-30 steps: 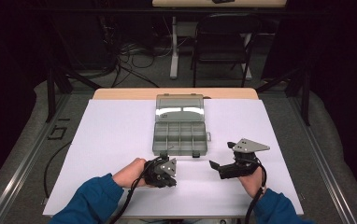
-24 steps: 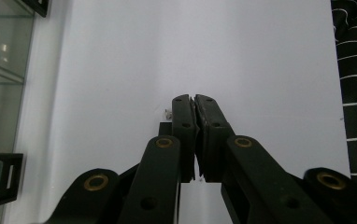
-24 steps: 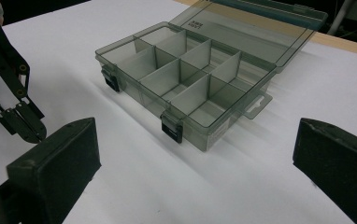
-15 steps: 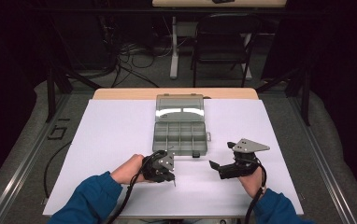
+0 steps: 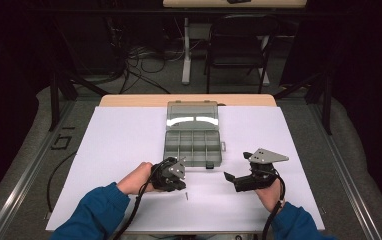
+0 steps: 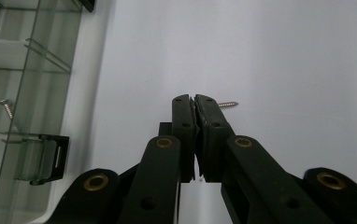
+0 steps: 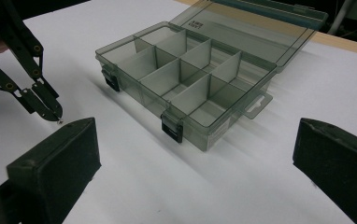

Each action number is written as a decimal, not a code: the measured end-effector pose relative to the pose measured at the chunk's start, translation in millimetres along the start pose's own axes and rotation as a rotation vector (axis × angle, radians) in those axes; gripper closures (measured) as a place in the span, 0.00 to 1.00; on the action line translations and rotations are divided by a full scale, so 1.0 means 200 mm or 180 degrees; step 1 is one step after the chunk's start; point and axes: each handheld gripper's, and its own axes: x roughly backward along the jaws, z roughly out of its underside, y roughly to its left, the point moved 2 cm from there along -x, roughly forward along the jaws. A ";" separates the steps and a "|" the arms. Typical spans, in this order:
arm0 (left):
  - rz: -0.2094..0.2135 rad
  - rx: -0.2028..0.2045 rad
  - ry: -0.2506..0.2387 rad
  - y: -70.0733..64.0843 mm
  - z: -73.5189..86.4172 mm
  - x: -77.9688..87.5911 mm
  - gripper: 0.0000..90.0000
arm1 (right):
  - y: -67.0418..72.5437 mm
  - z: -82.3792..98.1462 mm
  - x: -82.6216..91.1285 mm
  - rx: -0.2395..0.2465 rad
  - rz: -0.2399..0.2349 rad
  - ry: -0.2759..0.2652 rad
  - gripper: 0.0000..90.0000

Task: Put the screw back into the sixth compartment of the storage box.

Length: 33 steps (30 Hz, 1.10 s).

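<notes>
Seen from above: white paper-covered surface (image 5: pixel 129 150) with an open grey compartment box (image 5: pixel 193 146) at its middle, clear lid folded back. Left gripper (image 6: pixel 195 100) low over the surface near the box's front edge, fingers (image 6: pixel 184 121) closed together, apparently pinching the head end of 1 small silver screw (image 6: pixel 227 104); shank sticking out sideways past the tips, close over the paper. Cannot tell for sure whether gripped or merely touched. In the high view, the screw (image 5: pixel 186 196) as a tiny dark sliver just beside the left gripper (image 5: pixel 179 181). Right gripper (image 5: pixel 229 176) held off to the side, fingers (image 7: pixel 60 158) spread wide, empty, aimed at the box (image 7: pixel 186 79).

Likely handling of the screw: very light, rigid, smooth, prone to rolling or flicking away. Best taken across the shank near the head, tips nearly closed. 1 more screw (image 6: pixel 7 108) inside a box compartment.
</notes>
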 end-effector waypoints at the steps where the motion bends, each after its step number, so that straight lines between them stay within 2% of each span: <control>1: -0.0006 -0.0002 0.0009 0.00 0.00 0.00 0.97 | 0.00 0.00 0.00 -0.0001 0.0002 0.0000 0.00; 21: -0.0114 0.0001 -0.0059 0.08 -0.04 0.06 0.97 | 0.00 0.00 0.00 -0.0011 -0.0007 0.0001 0.00; 27: -0.0179 -0.0004 -0.0129 0.12 -0.08 0.10 0.97 | 0.00 0.00 0.00 -0.0004 0.0008 -0.0003 0.00; 33: -0.0276 0.0045 -0.0195 0.17 -0.09 0.13 0.97 | 0.00 0.00 0.00 -0.0001 0.0009 -0.0002 0.00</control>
